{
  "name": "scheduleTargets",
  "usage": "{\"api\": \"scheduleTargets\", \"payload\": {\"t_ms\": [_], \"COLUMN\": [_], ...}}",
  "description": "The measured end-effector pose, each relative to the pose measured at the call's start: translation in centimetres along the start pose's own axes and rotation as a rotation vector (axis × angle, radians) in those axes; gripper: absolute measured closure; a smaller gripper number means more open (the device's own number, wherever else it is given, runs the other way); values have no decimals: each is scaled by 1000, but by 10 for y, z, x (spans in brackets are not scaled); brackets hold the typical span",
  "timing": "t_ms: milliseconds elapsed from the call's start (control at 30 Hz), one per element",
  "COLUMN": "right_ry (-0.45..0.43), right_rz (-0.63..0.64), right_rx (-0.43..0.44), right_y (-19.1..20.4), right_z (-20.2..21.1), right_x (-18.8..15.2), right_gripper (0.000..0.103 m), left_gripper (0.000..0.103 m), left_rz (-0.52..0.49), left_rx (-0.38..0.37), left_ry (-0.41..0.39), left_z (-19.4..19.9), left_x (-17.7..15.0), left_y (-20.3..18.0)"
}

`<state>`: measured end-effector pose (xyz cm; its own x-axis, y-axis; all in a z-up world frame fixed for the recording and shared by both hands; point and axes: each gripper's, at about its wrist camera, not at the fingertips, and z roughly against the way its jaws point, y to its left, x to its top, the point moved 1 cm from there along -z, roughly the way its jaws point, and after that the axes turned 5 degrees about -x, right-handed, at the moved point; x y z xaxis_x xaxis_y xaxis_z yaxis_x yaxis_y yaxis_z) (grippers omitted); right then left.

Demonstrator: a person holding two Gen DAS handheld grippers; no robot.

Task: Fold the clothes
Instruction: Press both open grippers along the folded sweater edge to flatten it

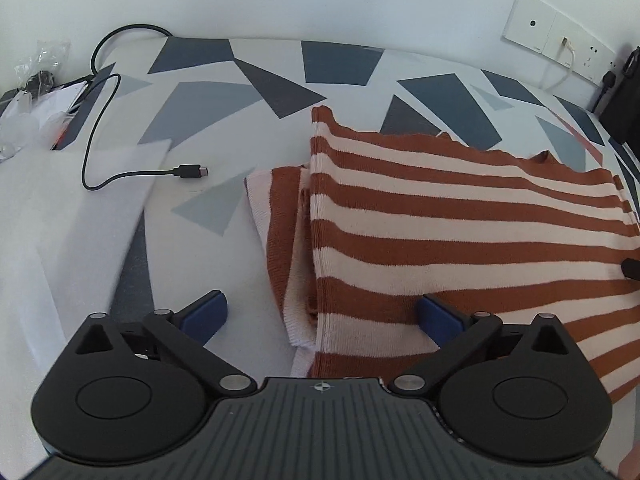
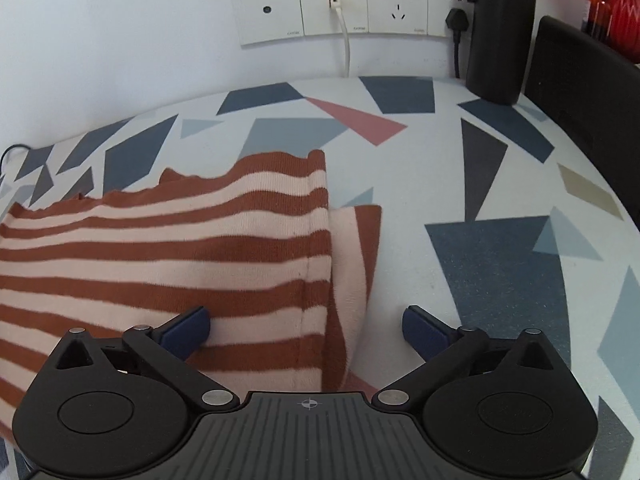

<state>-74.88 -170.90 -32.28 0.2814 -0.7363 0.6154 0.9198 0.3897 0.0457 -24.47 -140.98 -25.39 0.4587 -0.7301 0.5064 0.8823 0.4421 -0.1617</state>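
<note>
A rust and cream striped knit garment point(image 1: 440, 216) lies folded on the patterned table, with a sleeve point(image 1: 280, 232) folded under its left edge. My left gripper point(image 1: 324, 316) stands open, its jaws straddling the garment's left near edge without pressing it. In the right wrist view the same garment point(image 2: 160, 240) fills the left half, a sleeve point(image 2: 356, 248) poking out at its right edge. There my right gripper point(image 2: 306, 330) is open too, its jaws wide apart across the garment's right near edge. A dark fingertip point(image 1: 632, 268) of the other gripper shows at the far right of the left wrist view.
A black USB cable point(image 1: 100, 136) and a white foam sheet point(image 1: 80, 216) lie left of the garment, with plastic bags point(image 1: 32, 80) at the far left. Wall sockets point(image 2: 344, 8), a black cylinder point(image 2: 500, 28) and a black box point(image 2: 588, 100) stand at the back right.
</note>
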Motion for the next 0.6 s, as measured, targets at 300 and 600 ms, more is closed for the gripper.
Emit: {"api": "scheduleTargets", "payload": {"t_ms": [300,600], "right_ry": [-30,-46], "right_rz": [-11,-22], "right_rx": [5,-8], "right_y": [2,5], "right_z": [-3,-3], "right_x": [0,-2], "right_gripper": [1,1], "left_gripper": [0,1], "left_rz": [-13,4], "left_rx": [-7,-56], "left_ry": [-16,34], "left_z": [0,-6], "left_x": [-2,11], "left_y": [0,-8]}}
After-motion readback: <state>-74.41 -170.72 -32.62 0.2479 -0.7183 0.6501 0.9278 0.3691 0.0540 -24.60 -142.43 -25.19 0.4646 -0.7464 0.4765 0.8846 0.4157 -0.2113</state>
